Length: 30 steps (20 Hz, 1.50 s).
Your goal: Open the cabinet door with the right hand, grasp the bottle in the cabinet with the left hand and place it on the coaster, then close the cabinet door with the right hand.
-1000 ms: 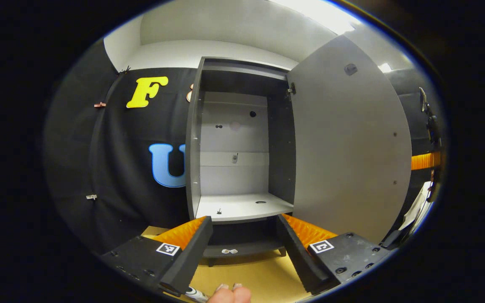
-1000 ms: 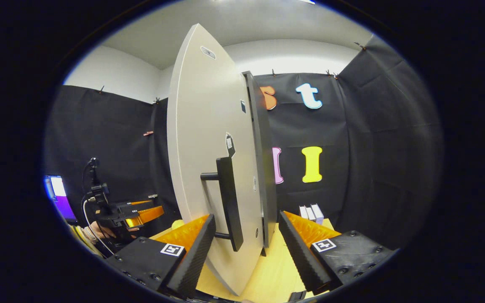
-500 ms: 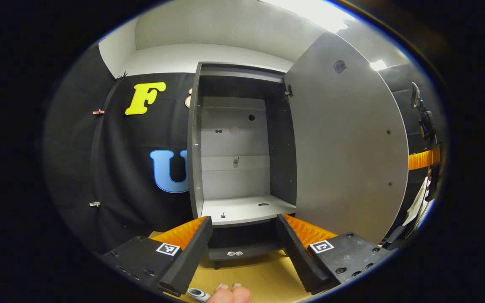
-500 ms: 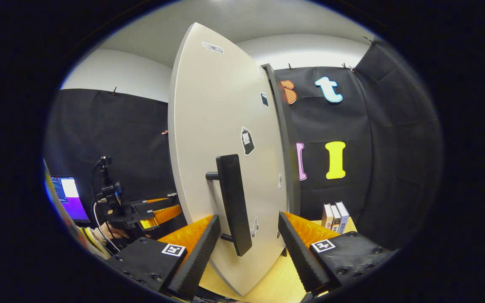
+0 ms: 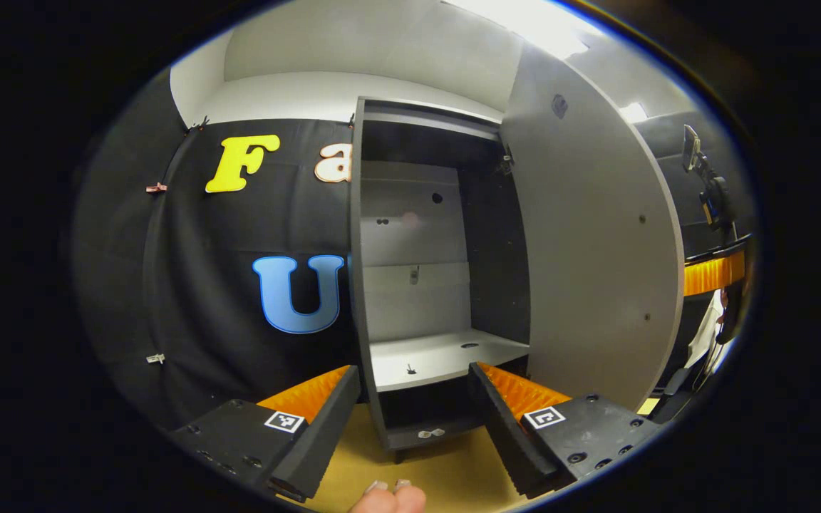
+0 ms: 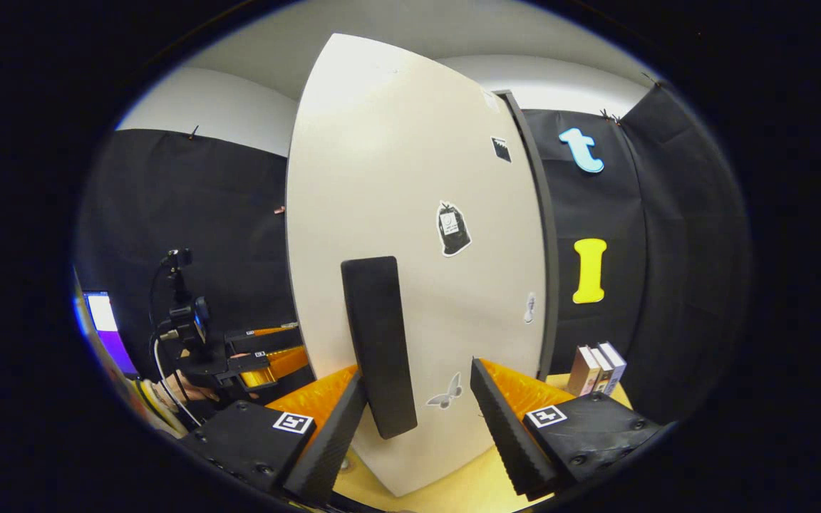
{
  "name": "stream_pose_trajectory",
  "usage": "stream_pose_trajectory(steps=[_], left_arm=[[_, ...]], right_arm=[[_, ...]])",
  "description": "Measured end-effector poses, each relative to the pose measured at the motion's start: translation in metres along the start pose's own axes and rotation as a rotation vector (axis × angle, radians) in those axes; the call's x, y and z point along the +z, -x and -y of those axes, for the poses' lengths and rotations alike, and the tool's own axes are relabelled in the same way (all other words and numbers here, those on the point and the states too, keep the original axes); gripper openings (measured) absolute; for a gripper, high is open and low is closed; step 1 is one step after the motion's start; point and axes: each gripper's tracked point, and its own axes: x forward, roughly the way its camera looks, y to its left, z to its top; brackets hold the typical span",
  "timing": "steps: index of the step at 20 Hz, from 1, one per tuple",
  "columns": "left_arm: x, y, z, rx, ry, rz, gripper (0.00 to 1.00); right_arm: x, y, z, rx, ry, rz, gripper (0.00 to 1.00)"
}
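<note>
The dark cabinet (image 5: 364, 285) stands open in the left gripper view, with a bare white shelf (image 5: 446, 353) inside. Its door (image 5: 596, 249) hangs partly swung in at the right. My left gripper (image 5: 410, 374) is open in front of the cabinet's lower part, with nothing between its fingers. In the right gripper view I face the door's white outer side (image 6: 417, 178), which carries small stickers. Its black bar handle (image 6: 375, 342) stands between the fingers of my open right gripper (image 6: 417, 372), close to the left finger (image 6: 332, 434).
A person's fingertips (image 5: 389, 493) show at the bottom edge above the tan tabletop (image 5: 446, 474). The left gripper (image 6: 246, 356) and the hand holding it appear beyond the door's edge, near a lit screen (image 6: 104, 331). Some books (image 6: 596, 367) stand by the cabinet's far side.
The door has swung further toward the cabinet, and the right gripper now faces its front squarely. The left gripper has turned left, so the cabinet sits further right in its view.
</note>
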Motion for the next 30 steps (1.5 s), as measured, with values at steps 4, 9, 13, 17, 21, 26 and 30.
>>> stream_pose_trajectory(steps=[4, 9, 13, 17, 21, 26, 30], left_arm=[[-0.005, 0.000, -0.032, -0.032, -0.025, -0.011, 0.96], [-0.008, 0.007, -0.036, -0.109, -0.016, -0.021, 0.96], [-0.001, 0.008, -0.020, -0.153, -0.007, 0.000, 0.96], [0.011, 0.005, 0.002, -0.154, 0.004, 0.010, 0.96], [0.020, 0.007, 0.024, -0.100, 0.030, 0.009, 0.96], [0.029, 0.001, 0.043, 0.004, 0.006, 0.013, 0.96], [0.034, -0.006, 0.059, 0.078, -0.021, 0.009, 0.96]], right_arm=[[-0.008, -0.044, -0.032, 0.003, -0.030, 0.012, 0.94], [-0.014, -0.062, -0.049, -0.038, 0.023, 0.002, 0.99], [-0.015, -0.056, -0.036, -0.118, 0.050, 0.014, 0.98], [-0.005, -0.047, -0.004, -0.187, 0.063, 0.031, 0.98], [0.004, -0.040, 0.026, -0.209, 0.048, 0.054, 0.98], [0.014, -0.040, 0.058, -0.205, 0.078, 0.091, 0.98], [0.022, -0.037, 0.066, -0.185, 0.183, 0.161, 0.98]])
